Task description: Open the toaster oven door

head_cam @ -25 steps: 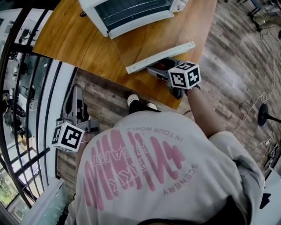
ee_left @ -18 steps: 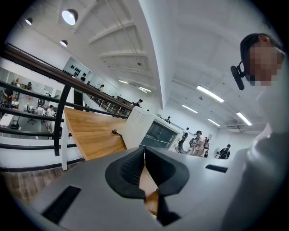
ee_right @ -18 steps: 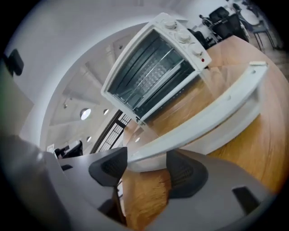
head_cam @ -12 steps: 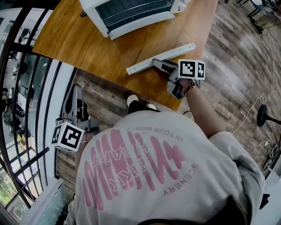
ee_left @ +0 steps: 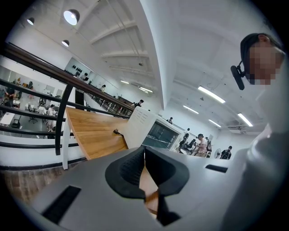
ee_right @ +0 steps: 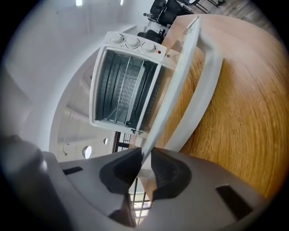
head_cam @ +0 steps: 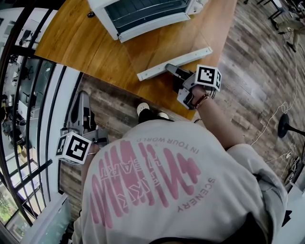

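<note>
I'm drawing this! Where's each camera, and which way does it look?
Head view: on the person's head, looking steeply down at the table, shirt, left gripper, right gripper.
Left gripper view: on the left gripper, over its shut jaws toward the toaster oven; the person's head shows.
Right gripper view: on the right gripper, whose jaws have just been closing on the open door.
Shared: all show the toaster oven.

The open door [head_cam: 174,63] juts from the oven [head_cam: 143,14] over the table's [head_cam: 81,52] right half; left of it I have bare wood to pass. A railing [head_cam: 51,119] closes the far left.
</note>
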`<state>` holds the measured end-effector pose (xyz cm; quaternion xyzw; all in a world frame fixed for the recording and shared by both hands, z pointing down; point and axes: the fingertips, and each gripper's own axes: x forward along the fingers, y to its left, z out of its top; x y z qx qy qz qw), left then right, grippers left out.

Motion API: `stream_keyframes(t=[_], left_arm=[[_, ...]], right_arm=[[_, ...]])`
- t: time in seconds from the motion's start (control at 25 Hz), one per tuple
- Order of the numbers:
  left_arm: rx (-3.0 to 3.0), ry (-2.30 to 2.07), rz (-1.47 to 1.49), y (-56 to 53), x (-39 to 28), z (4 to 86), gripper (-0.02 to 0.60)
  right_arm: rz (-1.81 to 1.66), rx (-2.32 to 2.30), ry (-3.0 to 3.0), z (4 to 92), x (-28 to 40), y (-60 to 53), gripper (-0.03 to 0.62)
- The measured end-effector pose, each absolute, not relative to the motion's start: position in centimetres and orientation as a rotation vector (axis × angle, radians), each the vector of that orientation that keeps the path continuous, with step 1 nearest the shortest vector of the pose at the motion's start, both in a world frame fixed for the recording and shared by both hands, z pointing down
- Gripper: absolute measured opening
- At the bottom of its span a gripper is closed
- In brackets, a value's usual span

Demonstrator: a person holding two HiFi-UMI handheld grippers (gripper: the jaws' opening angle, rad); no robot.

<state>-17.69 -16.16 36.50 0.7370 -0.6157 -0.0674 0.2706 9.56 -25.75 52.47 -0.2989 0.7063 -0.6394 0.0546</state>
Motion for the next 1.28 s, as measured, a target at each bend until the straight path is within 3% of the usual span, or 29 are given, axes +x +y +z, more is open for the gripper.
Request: stream_keyframes(t=[1.0, 1.28], left_arm=[[1.950, -1.645, -0.194, -10.3, -15.7, 38.6, 0.023], [2.108, -1.485, -0.219, -13.0, -15.3, 36.9, 0.023]], right_arm=[[-1.804, -0.999, 2.072, 51.3, 11.3, -23.9, 0.054], [-1.638, -1.057, 2.055, 46.0, 10.8, -21.5, 0.007]])
